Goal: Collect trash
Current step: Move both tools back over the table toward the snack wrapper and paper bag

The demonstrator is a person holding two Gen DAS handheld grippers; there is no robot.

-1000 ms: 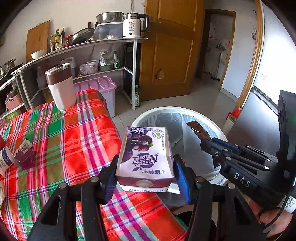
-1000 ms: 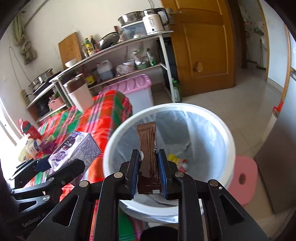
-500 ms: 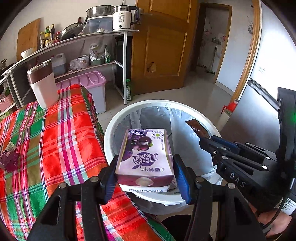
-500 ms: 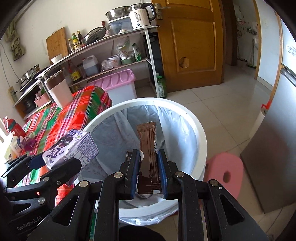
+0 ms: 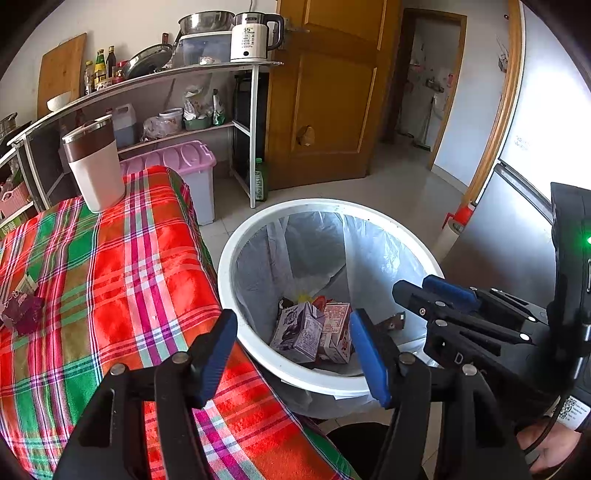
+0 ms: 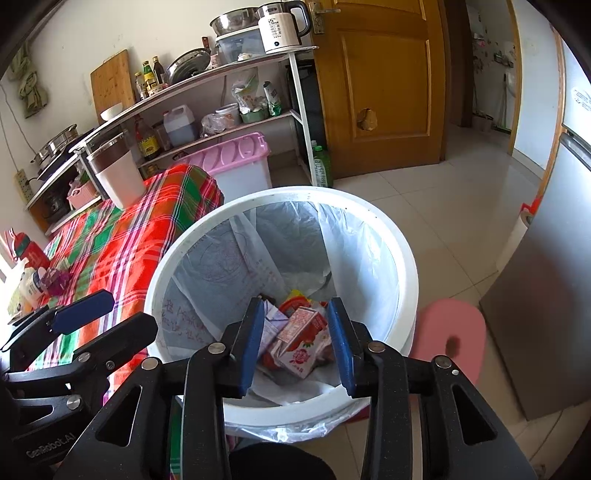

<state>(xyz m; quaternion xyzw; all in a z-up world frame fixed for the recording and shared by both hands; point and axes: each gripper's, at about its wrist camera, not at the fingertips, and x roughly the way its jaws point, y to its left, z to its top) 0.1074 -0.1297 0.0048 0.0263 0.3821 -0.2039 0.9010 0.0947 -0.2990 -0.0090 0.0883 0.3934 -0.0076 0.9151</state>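
Left of the left gripper (image 5: 293,350) a woven plaid cloth (image 5: 110,280) in red and green covers the table; its blue-padded jaws have just been opening and hold nothing, and below and ahead of them the boxy purple carton (image 5: 297,330) lies in the round white bin (image 5: 236,295) on its crinkled clear liner. To the right, the right gripper (image 6: 297,341) hangs over the same bin, jaws also just opening and empty, with a glossy red carton (image 6: 301,341) below between its pads and a smooth pink stool (image 6: 452,332) on the tiled floor to its right.

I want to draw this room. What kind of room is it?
Probably a home kitchen: a white electric kettle and steel pots sit on a metal shelf, with a tall silver fridge nearby.
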